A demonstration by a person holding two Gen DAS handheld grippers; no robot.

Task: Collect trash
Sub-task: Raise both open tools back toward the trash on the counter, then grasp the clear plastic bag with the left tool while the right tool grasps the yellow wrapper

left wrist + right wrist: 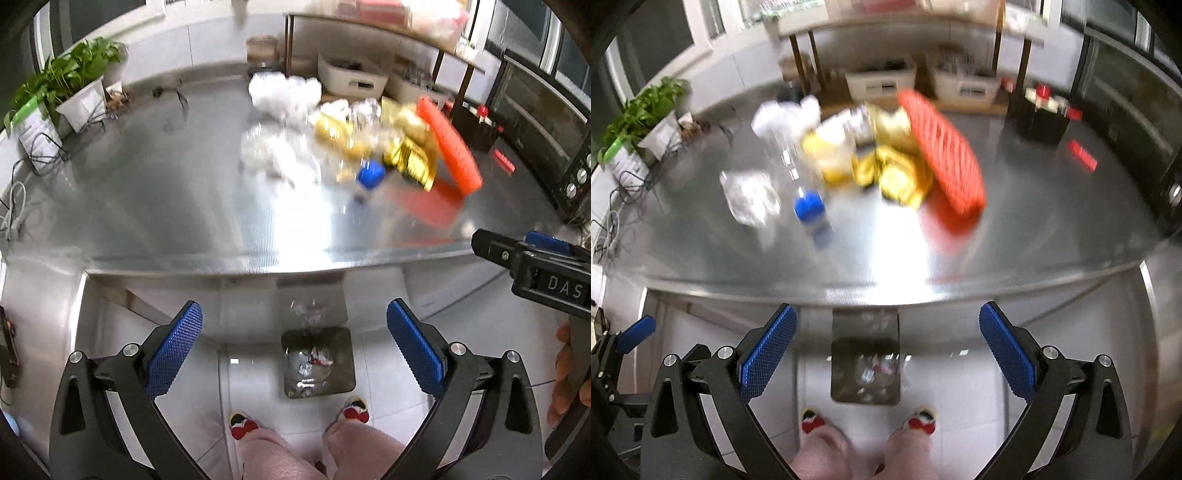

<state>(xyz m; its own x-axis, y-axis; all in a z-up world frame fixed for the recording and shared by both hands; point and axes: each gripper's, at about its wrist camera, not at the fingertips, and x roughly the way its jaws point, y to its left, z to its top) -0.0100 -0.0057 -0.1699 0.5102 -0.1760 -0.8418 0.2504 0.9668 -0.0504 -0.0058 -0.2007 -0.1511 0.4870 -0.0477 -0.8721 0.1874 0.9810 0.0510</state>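
Observation:
A heap of trash lies on the steel counter (155, 206): yellow and gold wrappers (402, 147), crumpled clear plastic (277, 155), a clear bottle with a blue cap (371, 175) and an orange-red ribbed tray (448, 146). The right wrist view shows the same heap, with the blue cap (809, 208) and the red tray (942, 155). A bin (317, 362) with wrappers inside stands on the floor below the counter edge. My left gripper (293, 343) hangs open and empty above the bin. My right gripper (886, 343) is open and empty too, over the bin (865, 373).
A potted plant (70, 81) and cables sit at the counter's left. A toaster oven (539, 140) stands at the right, white storage boxes (352, 77) under a shelf at the back. The person's feet in red slippers (243, 424) stand beside the bin.

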